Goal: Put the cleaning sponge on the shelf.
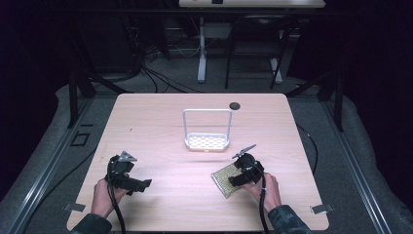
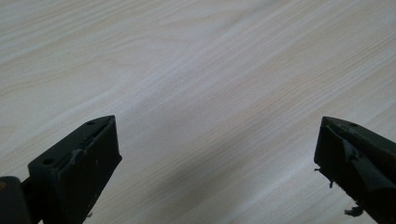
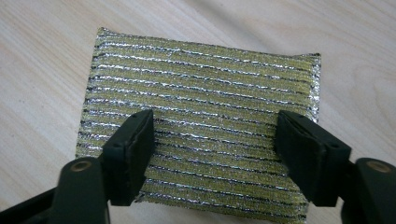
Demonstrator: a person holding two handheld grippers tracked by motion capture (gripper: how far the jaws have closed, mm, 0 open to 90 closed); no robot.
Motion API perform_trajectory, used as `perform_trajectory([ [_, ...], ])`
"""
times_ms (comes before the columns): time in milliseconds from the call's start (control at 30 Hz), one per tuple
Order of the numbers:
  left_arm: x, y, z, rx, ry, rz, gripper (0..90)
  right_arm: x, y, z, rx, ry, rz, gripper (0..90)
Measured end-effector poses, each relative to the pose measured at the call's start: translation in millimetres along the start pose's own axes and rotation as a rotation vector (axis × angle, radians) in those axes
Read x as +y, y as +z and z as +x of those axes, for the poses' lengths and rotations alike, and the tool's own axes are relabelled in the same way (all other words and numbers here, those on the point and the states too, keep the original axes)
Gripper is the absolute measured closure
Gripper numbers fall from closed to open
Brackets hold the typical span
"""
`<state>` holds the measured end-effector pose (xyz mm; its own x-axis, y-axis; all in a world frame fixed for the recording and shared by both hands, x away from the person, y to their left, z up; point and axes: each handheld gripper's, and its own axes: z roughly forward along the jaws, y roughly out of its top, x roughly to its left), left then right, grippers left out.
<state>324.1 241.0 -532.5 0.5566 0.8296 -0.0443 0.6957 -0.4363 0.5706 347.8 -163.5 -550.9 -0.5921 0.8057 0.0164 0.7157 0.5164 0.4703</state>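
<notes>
Scouring pad point(image 3: 201, 126) lying flat on tabletop point(image 1: 160, 117), near white rack point(image 1: 206, 141), not yet lifted. Right tool point(image 3: 212, 154) hovering over pad, jaws apart, nothing gripped. Left tool point(image 2: 217, 158) idling, jaws wide, w/ nothing held.

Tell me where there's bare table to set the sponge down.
Free: the wide strip between the left gripper and the sponge, the left side of the table beside the white rack, and the far right edge. Crowded: around the rack and under the right gripper.
</notes>
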Motion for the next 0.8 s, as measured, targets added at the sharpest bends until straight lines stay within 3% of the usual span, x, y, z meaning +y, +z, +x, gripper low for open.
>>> perform_trajectory([
  [300,-1.2,-0.7,2.3,0.009,-0.015,-0.009,0.2,-1.1,-1.4,0.9,-0.027,0.035,0.015,49.0],
  [533,-1.9,-0.1,1.3,0.003,-0.003,0.006,0.2,-2.4,-2.6,7.5,-0.045,0.026,-0.003,66.7],
  [600,-1.7,1.2,-0.1,0.0,-0.004,0.006,0.2,-1.8,-2.9,10.5,-0.041,0.02,0.0,72.1],
  [800,-1.9,2.0,0.6,0.004,-0.007,0.005,0.3,-2.7,-2.7,6.8,0.004,0.065,-0.009,88.8],
])
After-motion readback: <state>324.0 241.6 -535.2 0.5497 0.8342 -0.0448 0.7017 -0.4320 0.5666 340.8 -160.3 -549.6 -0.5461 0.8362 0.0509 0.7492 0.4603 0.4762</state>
